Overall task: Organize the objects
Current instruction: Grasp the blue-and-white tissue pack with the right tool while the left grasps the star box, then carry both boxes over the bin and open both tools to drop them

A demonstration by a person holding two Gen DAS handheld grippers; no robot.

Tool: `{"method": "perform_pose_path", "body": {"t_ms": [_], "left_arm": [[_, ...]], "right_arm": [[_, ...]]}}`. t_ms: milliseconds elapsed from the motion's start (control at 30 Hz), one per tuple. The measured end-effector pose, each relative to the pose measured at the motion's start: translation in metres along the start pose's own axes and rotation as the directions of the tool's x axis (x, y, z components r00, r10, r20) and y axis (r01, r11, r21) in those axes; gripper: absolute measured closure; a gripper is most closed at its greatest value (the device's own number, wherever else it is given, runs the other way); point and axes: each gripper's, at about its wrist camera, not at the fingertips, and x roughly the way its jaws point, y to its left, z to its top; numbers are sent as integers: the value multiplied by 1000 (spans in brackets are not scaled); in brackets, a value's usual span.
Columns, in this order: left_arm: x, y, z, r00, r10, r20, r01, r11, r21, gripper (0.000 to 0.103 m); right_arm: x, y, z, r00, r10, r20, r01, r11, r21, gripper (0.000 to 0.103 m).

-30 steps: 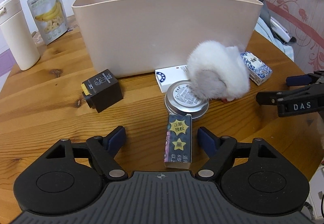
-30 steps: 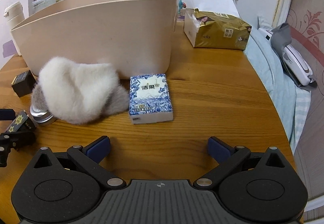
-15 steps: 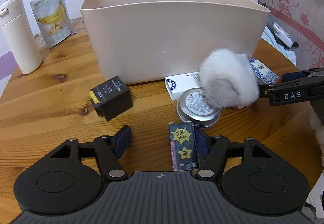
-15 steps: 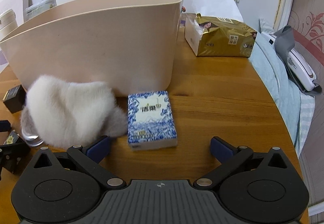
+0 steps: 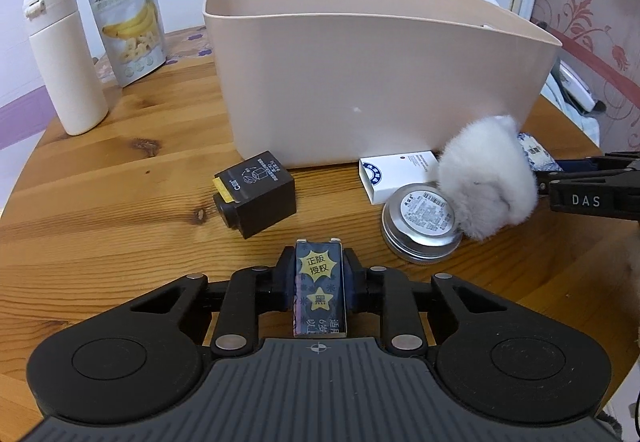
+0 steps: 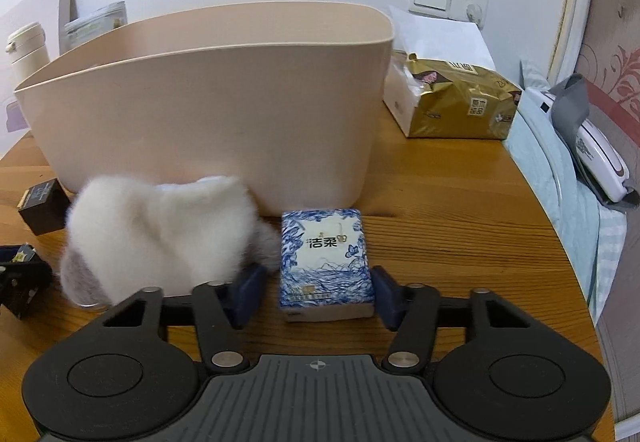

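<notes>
A small dark box with yellow stars (image 5: pixel 320 302) lies on the wooden table (image 5: pixel 120 202). My left gripper (image 5: pixel 319 274) is closing on it, both pads against its sides. A blue-and-white tissue pack (image 6: pixel 324 250) lies between the fingers of my right gripper (image 6: pixel 318 284), whose jaws are closing. Its right pad is at the pack's edge and a small gap shows at the left pad. The big beige bin (image 5: pixel 380 90) stands just behind. A white fluffy item (image 6: pixel 160 234) lies left of the tissue pack, partly over a round tin (image 5: pixel 424 226).
A black cube box (image 5: pixel 260 198) and a white flat box (image 5: pixel 400 170) sit in front of the bin. A white bottle (image 5: pixel 64 62) and a banana pouch (image 5: pixel 128 26) stand far left. A gold package (image 6: pixel 460 98) lies behind right; the table edge and a bed (image 6: pixel 568 202) are at right.
The left jaws came in from wide apart and now clamp the star box. The right jaws narrowed around the tissue pack, which now lies between them.
</notes>
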Motion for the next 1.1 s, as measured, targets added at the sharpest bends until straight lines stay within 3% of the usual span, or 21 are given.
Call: {"method": "perform_pose_path", "body": {"t_ms": [67, 633, 900, 1100], "left_arm": [[-1, -2, -1, 1000, 0, -1, 0, 1000, 3, 79], [-27, -11, 3, 998, 2, 60, -4, 1000, 28, 79], [-46, -17, 13, 992, 9, 123, -17, 997, 70, 79], [-61, -20, 32, 982, -2, 188, -15, 996, 88, 79]], "right_arm": [[-2, 2, -1, 1000, -2, 1, 2, 1000, 2, 59], [-32, -13, -22, 1000, -14, -19, 15, 998, 66, 60], [-59, -23, -16, 1000, -4, 27, 1, 996, 92, 60], [-87, -19, -2, 994, -30, 110, 23, 997, 67, 60]]}}
